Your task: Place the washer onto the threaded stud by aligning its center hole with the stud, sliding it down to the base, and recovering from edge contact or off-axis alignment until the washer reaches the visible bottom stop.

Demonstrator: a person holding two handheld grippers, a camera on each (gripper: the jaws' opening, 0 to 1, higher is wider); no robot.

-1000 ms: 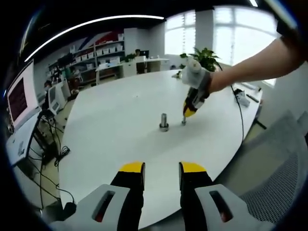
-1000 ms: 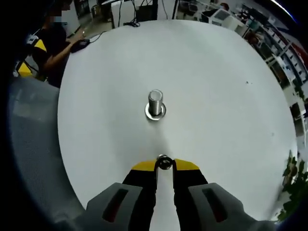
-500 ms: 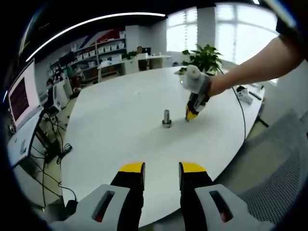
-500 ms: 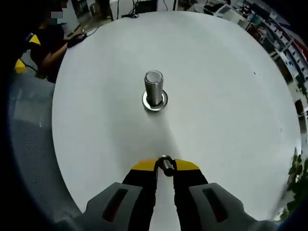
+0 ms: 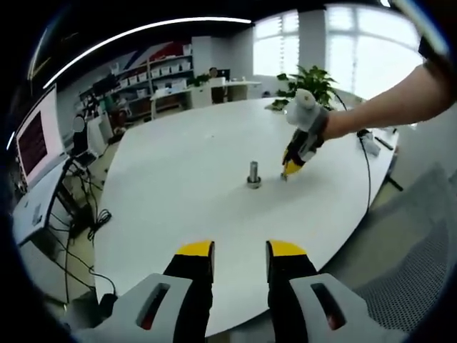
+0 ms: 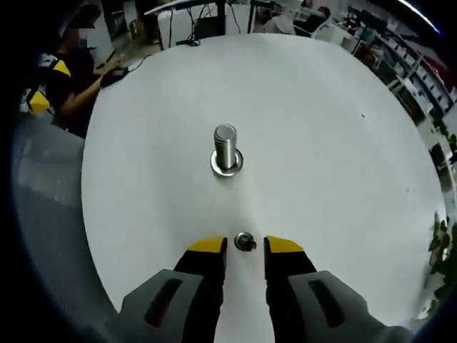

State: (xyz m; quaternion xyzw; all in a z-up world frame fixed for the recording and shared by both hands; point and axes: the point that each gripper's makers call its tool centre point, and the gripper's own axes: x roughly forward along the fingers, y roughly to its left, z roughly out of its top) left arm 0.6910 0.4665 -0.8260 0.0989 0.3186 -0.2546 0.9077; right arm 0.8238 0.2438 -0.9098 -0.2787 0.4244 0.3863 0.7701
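Looking along my right hand-held gripper (image 6: 245,246), jaws parted and empty, I see the washer (image 6: 245,241) on the counter (image 6: 335,150) between its tips, the upright stud (image 6: 226,148) straight ahead.

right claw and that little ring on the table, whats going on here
A person works two hand-held claws over a white table. The right claw is open, its tips either side of the washer; whether the washer rests on the table can't be told. The stud stands upright just beyond it, with nothing threaded on. The left claw hangs open near the table's edge, holding nothing. The washer is not yet on the stud.
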